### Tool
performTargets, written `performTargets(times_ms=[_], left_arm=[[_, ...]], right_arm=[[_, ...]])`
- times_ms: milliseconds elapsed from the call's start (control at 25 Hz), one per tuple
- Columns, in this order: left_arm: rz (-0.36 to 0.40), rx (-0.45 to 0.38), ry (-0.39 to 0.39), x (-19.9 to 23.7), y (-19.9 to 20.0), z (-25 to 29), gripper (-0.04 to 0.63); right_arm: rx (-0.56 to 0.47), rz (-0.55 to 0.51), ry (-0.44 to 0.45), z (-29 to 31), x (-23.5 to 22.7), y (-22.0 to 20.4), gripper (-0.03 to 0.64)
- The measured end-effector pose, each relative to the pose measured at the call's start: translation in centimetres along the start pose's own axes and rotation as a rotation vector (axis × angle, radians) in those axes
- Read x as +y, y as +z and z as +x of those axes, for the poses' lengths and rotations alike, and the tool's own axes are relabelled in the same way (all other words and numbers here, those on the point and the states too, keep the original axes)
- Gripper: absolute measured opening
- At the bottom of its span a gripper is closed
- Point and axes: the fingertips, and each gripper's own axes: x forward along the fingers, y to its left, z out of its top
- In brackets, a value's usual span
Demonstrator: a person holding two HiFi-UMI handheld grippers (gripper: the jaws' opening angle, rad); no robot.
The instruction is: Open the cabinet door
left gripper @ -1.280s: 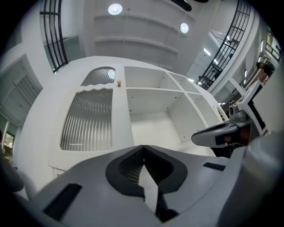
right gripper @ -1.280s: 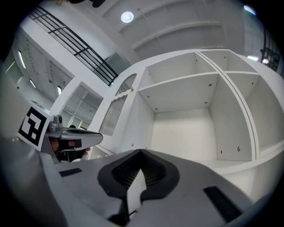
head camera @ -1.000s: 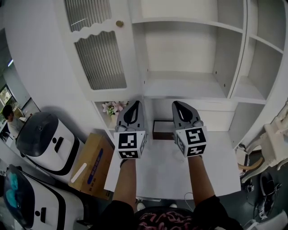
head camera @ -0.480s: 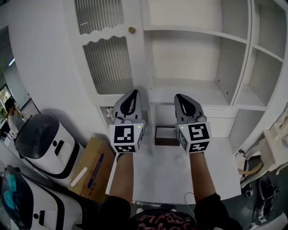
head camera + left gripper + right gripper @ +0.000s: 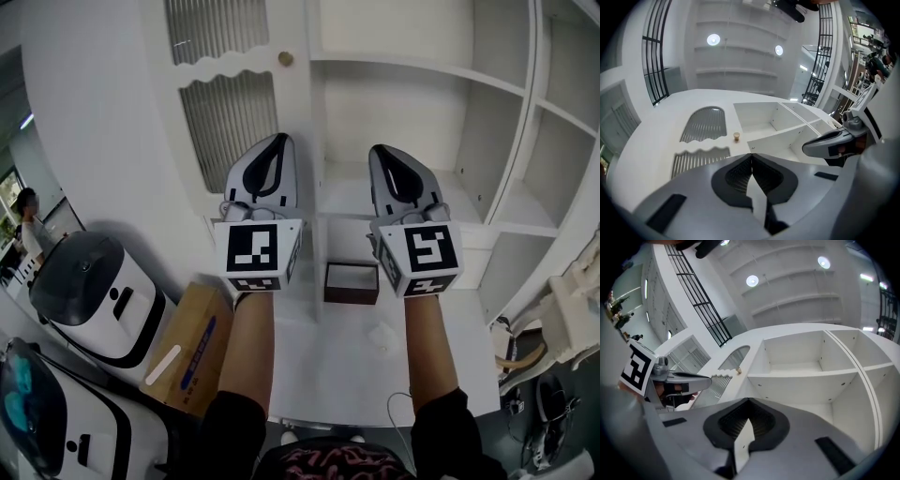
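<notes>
The white cabinet door [image 5: 225,103] has two ribbed glass panels and a small brass knob [image 5: 286,58] at its right edge; it lies flush with the cabinet. My left gripper [image 5: 275,141] is raised in front of the door's lower part, below the knob, shut on nothing. My right gripper [image 5: 385,151] is level with it, in front of the open shelves [image 5: 412,131], also shut and empty. In the left gripper view the knob [image 5: 736,136] sits just above the left gripper's [image 5: 751,157] closed jaws. The right gripper view shows the knob [image 5: 738,371] up left of the right gripper [image 5: 749,401].
A white table [image 5: 375,361] stands under the cabinet with a small dark box [image 5: 352,282] at its back. A cardboard box [image 5: 183,352] and white appliances [image 5: 84,300] stand at the left, where a person [image 5: 23,220] is far off. A pale chair [image 5: 572,314] is at the right.
Both grippers have risen together from over the table to the height of the cabinet's lower shelf, still shut. The flowers under the door are now hidden behind the left gripper.
</notes>
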Motion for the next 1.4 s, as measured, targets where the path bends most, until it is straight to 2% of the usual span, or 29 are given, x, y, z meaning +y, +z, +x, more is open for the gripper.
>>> performTargets(times_ms=[200,440,520,600,760,1000,1400], left_arm=[[-0.024,-0.005,-0.004,0.4,0.3,0.4,0.015],[0.009,-0.024,-0.015,1.1,1.8,1.8,0.026],[0.025,-0.028,-0.02,1.3,2.4,2.4,0.098],[0.048,-0.035,-0.016,1.7,3.0,3.2,0.112],[0.081,-0.044,-0.003,2.8,4.1,5.5,0.196],[0.125,-0.019,0.005,4.0,4.4,8.9,0.199],[0.138,-0.01,0.007,4.1,3.8,11.6,0.194]], right_arm=[[0.018,0.004,-0.005,0.0,-0.3,-0.6,0.014],[0.002,-0.013,-0.014,0.6,-1.1,0.7,0.014],[-0.006,-0.015,-0.017,0.8,-1.2,1.1,0.014],[-0.009,-0.021,-0.019,1.0,-1.3,1.1,0.015],[-0.006,-0.018,-0.014,1.3,-1.2,0.8,0.014],[0.004,-0.024,-0.011,1.6,-1.6,-0.3,0.014],[0.024,-0.023,-0.024,2.3,-3.1,-1.8,0.015]])
